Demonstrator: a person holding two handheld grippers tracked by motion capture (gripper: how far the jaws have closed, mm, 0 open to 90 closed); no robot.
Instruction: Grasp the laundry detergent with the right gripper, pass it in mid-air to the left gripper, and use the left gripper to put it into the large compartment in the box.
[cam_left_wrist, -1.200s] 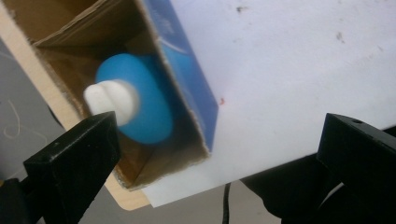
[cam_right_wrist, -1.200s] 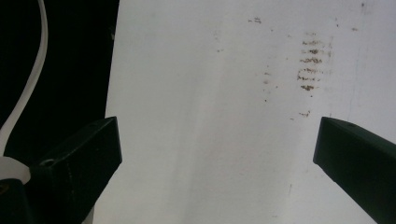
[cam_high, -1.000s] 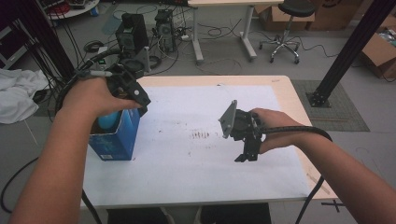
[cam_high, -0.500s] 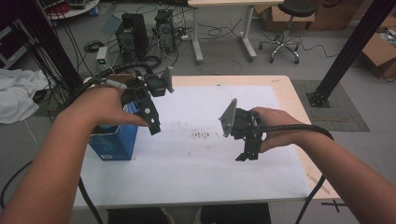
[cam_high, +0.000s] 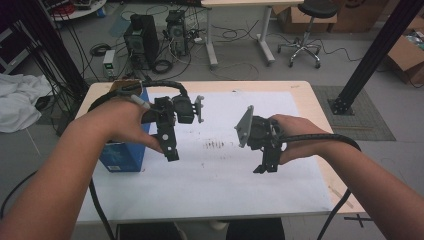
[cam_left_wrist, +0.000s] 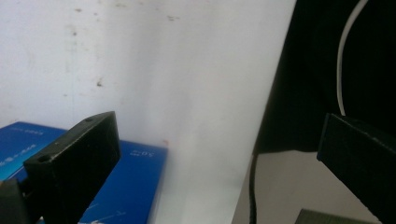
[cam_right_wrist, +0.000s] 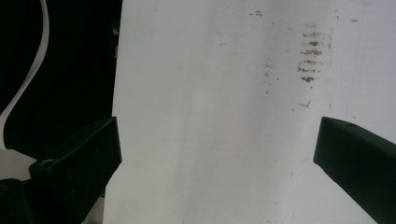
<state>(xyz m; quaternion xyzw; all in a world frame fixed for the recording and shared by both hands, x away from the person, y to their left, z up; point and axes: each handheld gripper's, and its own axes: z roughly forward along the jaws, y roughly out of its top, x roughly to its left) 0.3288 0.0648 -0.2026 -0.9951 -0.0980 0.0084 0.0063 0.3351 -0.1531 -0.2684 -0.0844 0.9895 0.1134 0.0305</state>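
Note:
A blue box (cam_high: 121, 156) stands at the left side of the table, and its top (cam_left_wrist: 130, 186) lies low in the left gripper view. My left gripper (cam_high: 169, 149) hangs just right of the box above the white sheet (cam_high: 220, 175), jaws pointing down. Its jaws stand wide apart (cam_left_wrist: 219, 140) with nothing between them. My right gripper (cam_high: 265, 165) hovers over the sheet's right half, also pointing down. Its jaws are open (cam_right_wrist: 219, 140) and empty, with brown smudges (cam_right_wrist: 313, 56) on the sheet beyond them.
The wooden table (cam_high: 320, 100) carries the sheet with a smudge patch (cam_high: 216, 145) in its middle. Behind the table, on the floor, are computer towers (cam_high: 142, 40), cables and a stool (cam_high: 306, 30). A black frame post (cam_high: 372, 55) rises at the right. A white cloth (cam_high: 17, 100) lies left.
My left gripper has moved off the blue box, rightward and toward the front, and now hangs over the sheet. The right gripper has barely moved.

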